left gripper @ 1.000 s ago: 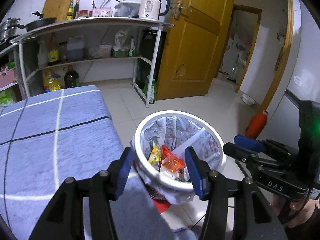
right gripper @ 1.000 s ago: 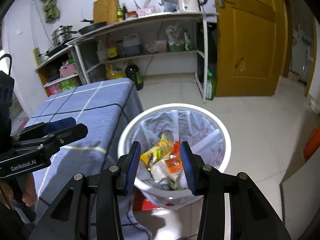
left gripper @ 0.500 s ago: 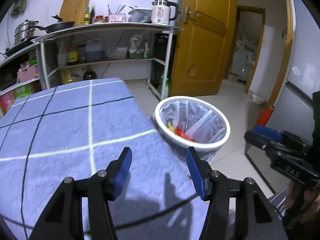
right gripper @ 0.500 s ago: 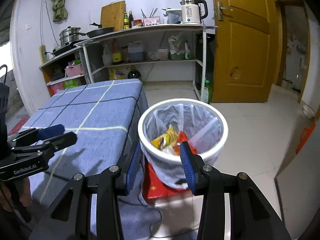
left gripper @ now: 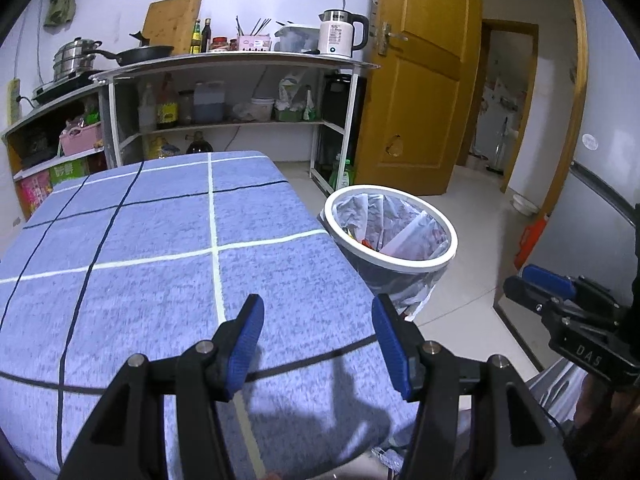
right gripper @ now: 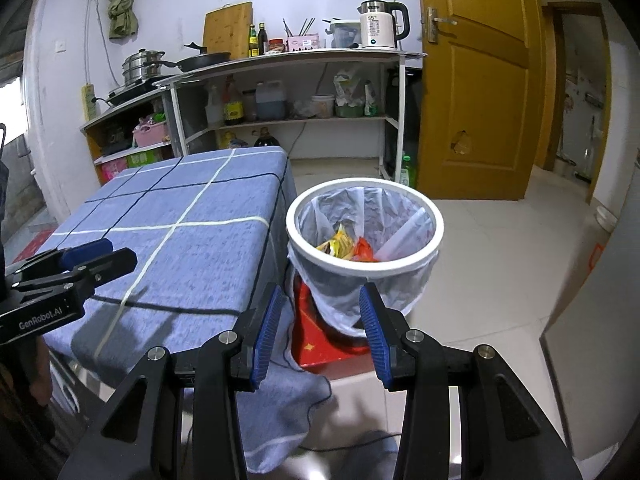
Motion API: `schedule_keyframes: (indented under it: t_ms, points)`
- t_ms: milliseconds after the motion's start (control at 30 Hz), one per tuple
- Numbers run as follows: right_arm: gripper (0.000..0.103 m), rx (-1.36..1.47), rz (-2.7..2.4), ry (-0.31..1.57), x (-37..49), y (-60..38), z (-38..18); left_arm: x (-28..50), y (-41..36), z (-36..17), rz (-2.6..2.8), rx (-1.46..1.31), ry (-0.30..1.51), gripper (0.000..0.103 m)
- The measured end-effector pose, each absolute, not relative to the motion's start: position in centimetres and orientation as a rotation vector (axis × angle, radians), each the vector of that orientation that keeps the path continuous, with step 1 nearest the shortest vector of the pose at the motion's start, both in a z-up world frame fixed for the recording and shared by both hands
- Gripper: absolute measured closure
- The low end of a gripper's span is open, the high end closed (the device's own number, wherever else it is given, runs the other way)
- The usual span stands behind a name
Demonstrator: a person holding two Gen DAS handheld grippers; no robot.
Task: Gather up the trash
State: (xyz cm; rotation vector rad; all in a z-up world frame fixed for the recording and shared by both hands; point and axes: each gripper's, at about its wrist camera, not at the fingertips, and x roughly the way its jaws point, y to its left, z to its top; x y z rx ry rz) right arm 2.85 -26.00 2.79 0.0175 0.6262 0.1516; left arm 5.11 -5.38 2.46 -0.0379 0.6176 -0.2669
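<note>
Left gripper (right gripper: pixel 80 258) reads GenRobot.AI; kettle (right gripper: pixel 378 26) shows 55

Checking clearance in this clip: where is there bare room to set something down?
The blue checked tablecloth is bare from the kitchen shelves to its near edge. The tiled floor between the trash bin and the wooden door is open. The shelves are crowded.

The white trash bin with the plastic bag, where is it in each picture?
Left wrist view: trash bin sits right of centre, past the blue tablecloth's right edge.
Right wrist view: trash bin sits at centre, right of the tablecloth.
Shared landmark: white kettle on the shelf.
</note>
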Motion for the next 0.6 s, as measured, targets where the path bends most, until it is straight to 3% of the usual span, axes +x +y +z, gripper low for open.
schedule_keyframes:
  t_ms: [600]
  points:
    - [0.061,0.014,0.166,0.620,2.0,-25.5,3.1,3.5,-4.7,2.1,-0.219,-0.023,0.613,0.045]
